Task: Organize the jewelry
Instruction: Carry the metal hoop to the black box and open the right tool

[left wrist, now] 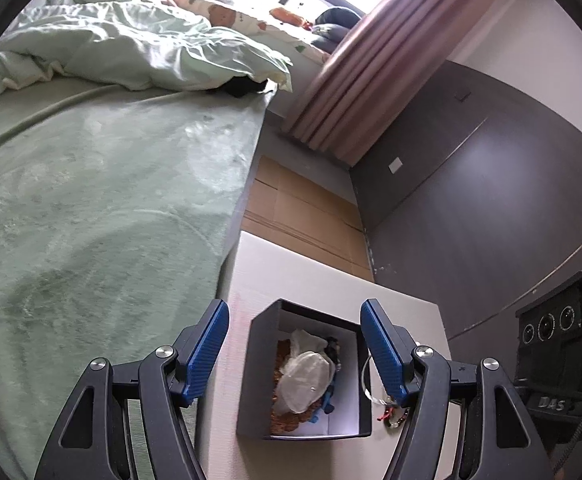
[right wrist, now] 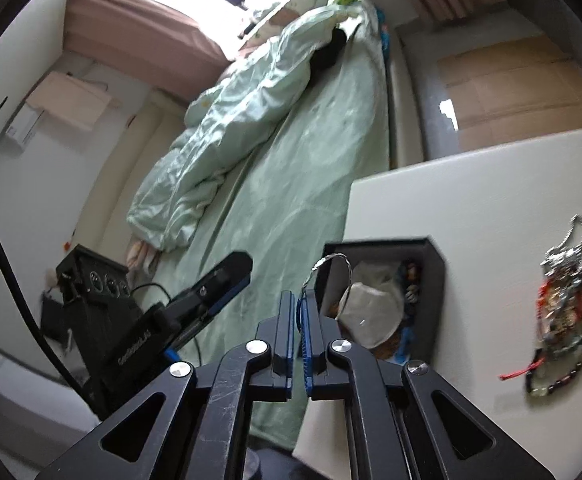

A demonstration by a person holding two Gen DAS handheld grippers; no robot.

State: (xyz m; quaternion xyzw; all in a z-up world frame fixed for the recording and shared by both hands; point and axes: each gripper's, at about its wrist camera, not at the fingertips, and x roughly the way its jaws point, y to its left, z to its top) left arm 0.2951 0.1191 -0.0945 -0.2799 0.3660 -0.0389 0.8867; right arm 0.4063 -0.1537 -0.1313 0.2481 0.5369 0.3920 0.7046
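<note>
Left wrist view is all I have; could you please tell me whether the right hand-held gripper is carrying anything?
Observer: Yes, the right hand-held gripper pinches a thin silver bangle between nearly closed fingertips.
Operator: Thank you. Where is it relative to the box?
Observer: In the right wrist view it stands over the left edge of the black box, not yet inside.
Operator: My view hides most of the loose pieces. Are many left?
Observer: A tangled pile of jewelry lies on the white table, to the right of the box and apart from it.
</note>
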